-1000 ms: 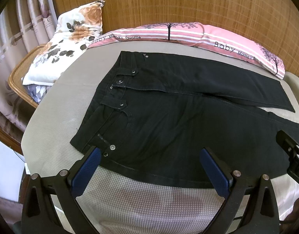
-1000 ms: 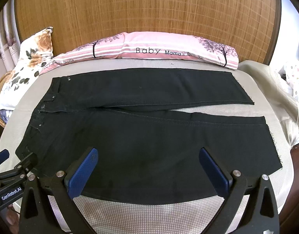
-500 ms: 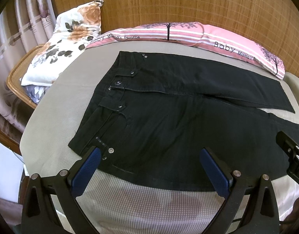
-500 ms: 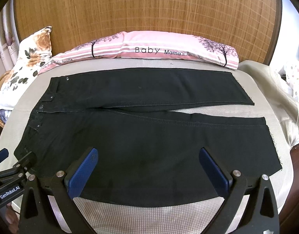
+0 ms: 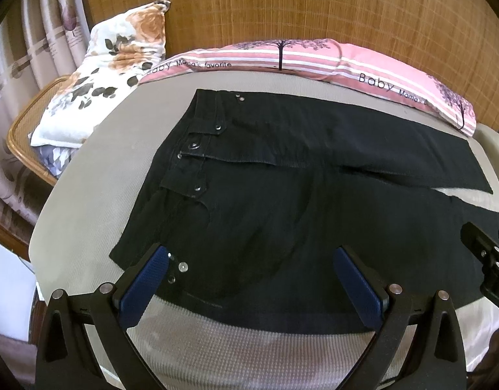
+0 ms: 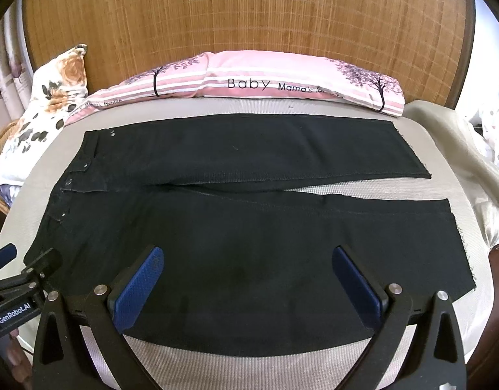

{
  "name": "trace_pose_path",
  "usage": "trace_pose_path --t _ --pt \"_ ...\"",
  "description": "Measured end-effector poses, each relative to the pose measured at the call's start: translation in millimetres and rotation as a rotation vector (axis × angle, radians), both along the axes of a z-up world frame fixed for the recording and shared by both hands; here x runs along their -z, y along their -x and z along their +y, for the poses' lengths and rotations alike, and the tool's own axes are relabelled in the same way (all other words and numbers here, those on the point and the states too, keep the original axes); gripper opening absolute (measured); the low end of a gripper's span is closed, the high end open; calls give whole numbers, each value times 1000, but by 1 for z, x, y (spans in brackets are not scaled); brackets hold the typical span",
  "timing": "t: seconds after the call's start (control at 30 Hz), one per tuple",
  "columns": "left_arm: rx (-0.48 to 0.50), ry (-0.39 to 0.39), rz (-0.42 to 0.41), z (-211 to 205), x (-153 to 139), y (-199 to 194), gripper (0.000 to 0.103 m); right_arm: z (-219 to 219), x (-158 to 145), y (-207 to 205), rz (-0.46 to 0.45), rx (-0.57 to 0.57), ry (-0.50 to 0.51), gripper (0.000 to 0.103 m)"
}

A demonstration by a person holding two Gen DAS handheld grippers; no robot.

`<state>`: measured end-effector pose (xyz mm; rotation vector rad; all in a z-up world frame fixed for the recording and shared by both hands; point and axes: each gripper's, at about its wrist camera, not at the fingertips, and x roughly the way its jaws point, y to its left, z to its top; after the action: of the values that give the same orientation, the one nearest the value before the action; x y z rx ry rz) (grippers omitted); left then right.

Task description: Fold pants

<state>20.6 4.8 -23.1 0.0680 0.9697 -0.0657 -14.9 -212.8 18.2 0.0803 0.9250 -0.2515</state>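
Black pants [image 6: 249, 234] lie flat on the bed [image 6: 363, 188], front side up, waistband to the left, hems to the right. The two legs run side by side w/ a narrow wedge of bedcover showing between them toward the hems. Far leg sits just below the pink striped pillow [image 6: 282, 81] along the woven headboard [image 6: 249, 9]; floral pillow [image 5: 119, 65] leans at the far left corner, partly over a rattan chair [image 5: 25, 136].

Left tongs [image 5: 252, 282] hang over the near waistband corner, jaws wide apart, nothing between them; left blue pad [image 5: 145, 286] is right by the pocket rivets, though whether it touches the cloth is hard to tell from this angle. Right tongs [image 6: 249, 286] hover over the near leg approx mid-length, also spread wide and empty, pads above the near edge of the fabric
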Motion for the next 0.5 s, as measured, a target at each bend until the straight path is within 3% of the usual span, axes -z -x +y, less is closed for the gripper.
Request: trace_pose_path --t 0.27,0.43,0.5 --pt "-17 33 -1 17 -7 -37 101 -15 -9 -16 -50 -7 -2 103" --pt "-64 100 -15 53 -22 -85 100 -39 -18 -37 -101 -15 -120 103" --pt "-67 131 -22 70 -26 -110 90 -48 -17 -49 -104 -27 -186 103"
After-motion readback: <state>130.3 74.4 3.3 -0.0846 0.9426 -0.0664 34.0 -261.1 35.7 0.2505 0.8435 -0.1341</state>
